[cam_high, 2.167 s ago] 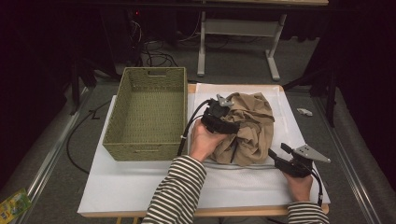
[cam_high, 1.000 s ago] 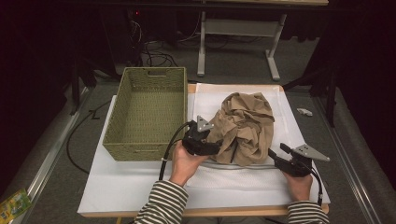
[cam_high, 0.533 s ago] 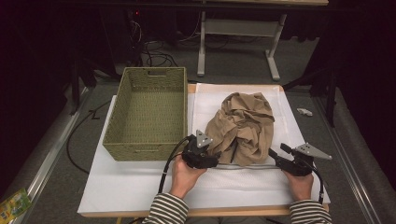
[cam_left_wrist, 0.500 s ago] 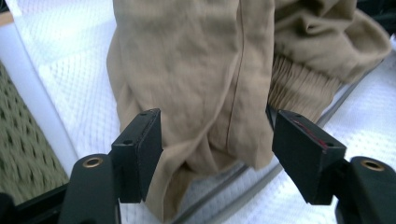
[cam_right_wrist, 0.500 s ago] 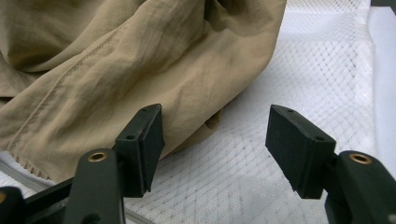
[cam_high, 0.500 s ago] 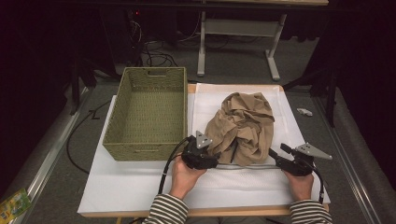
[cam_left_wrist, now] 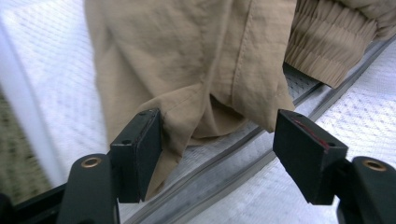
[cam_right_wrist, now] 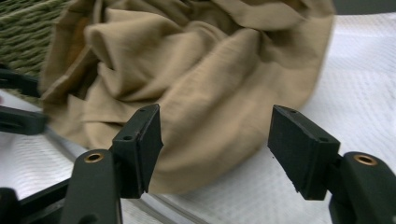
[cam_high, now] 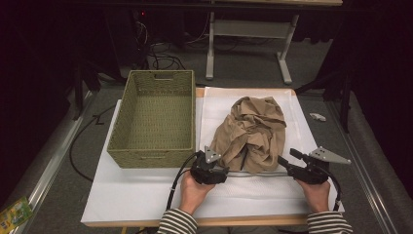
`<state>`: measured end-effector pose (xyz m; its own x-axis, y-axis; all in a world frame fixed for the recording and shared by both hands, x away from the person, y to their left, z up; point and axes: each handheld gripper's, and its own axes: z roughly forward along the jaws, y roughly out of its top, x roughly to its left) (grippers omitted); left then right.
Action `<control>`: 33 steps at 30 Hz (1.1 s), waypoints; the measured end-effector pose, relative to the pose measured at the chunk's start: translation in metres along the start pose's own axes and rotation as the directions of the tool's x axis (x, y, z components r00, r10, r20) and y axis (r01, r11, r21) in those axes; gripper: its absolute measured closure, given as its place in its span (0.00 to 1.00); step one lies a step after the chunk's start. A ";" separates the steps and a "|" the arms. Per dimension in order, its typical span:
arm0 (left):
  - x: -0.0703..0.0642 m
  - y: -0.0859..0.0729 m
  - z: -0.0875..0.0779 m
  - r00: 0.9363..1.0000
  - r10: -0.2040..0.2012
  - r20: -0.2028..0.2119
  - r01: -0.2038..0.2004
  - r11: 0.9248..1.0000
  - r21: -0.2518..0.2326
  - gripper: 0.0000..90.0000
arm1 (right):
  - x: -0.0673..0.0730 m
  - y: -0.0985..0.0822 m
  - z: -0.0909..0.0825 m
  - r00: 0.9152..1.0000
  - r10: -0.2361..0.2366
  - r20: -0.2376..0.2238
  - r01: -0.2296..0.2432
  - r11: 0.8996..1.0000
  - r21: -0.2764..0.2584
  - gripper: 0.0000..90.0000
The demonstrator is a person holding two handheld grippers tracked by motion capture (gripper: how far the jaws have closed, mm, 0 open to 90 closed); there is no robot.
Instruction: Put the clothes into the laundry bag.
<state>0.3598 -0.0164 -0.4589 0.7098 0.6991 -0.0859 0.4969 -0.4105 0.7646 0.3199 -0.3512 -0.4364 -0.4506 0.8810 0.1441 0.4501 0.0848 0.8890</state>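
Left gripper (cam_high: 217, 171): jaws spread at the near hem of the tan garment (cam_high: 253, 131), not pinching. Right gripper (cam_high: 287, 165): jaws spread, just been opening, garment beyond them

High view looks down overhead; both gripper views (close, low) share the tan garment (cam_high: 253, 131).

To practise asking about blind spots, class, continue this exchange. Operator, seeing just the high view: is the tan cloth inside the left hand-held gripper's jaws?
Observer: Yes. The left hand-held gripper stands open, with a hem corner of the tan cloth between its pads, unpinched.
Operator: And the right one?
Observer: The right hand-held gripper has just been opening its jaws. The cloth bulges into the gap, unpressed.
Operator: Any detail on the fabric?
Observer: A ribbed band edges one part of it.
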 end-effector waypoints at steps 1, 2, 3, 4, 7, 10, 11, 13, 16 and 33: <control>0.000 0.000 0.000 1.000 0.000 0.000 0.000 1.000 0.000 0.36 | 0.000 0.000 0.000 1.000 0.000 0.000 0.000 1.000 0.000 0.37; -0.001 0.001 0.002 1.000 0.002 0.004 -0.002 1.000 -0.001 0.36 | 0.006 0.006 0.003 1.000 -0.010 -0.018 0.010 1.000 0.012 0.35; -0.002 0.002 0.004 1.000 0.003 0.007 -0.003 1.000 -0.002 0.36 | 0.009 0.009 0.005 1.000 -0.013 -0.026 0.014 1.000 0.017 0.34; -0.004 0.002 0.006 1.000 0.005 0.009 -0.005 1.000 -0.006 0.36 | 0.009 0.009 0.005 1.000 -0.013 -0.026 0.014 1.000 0.017 0.34; -0.008 0.005 0.013 1.000 0.006 0.021 -0.005 1.000 -0.010 0.37 | 0.020 0.020 0.015 0.997 -0.005 -0.083 0.007 1.000 0.028 0.29; -0.010 0.006 0.016 1.000 0.012 0.026 -0.012 1.000 -0.003 0.37 | 0.029 0.028 0.028 0.994 -0.012 -0.111 0.018 0.998 0.052 0.25; -0.013 0.007 0.020 0.999 0.018 0.029 -0.018 1.000 -0.002 0.37 | 0.032 0.030 0.032 0.993 -0.025 -0.117 0.032 0.998 0.061 0.25; -0.016 0.008 0.023 0.999 0.022 0.035 -0.022 1.000 0.000 0.38 | 0.040 0.034 0.042 0.991 -0.037 -0.131 0.048 0.996 0.081 0.23; -0.019 0.009 0.027 0.999 0.028 0.041 -0.029 1.000 0.004 0.38 | 0.050 0.036 0.057 0.990 -0.051 -0.133 0.066 0.991 0.112 0.21; -0.027 0.007 0.031 0.995 0.089 0.044 -0.092 0.994 0.067 0.36 | 0.058 0.023 0.126 0.992 -0.116 0.047 0.095 0.943 0.320 0.37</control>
<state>0.3599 -0.0563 -0.4712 0.7725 0.6334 -0.0452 0.4617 -0.5113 0.7249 0.4013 -0.2396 -0.4623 -0.4632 0.8860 0.0193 0.6277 0.3126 0.7129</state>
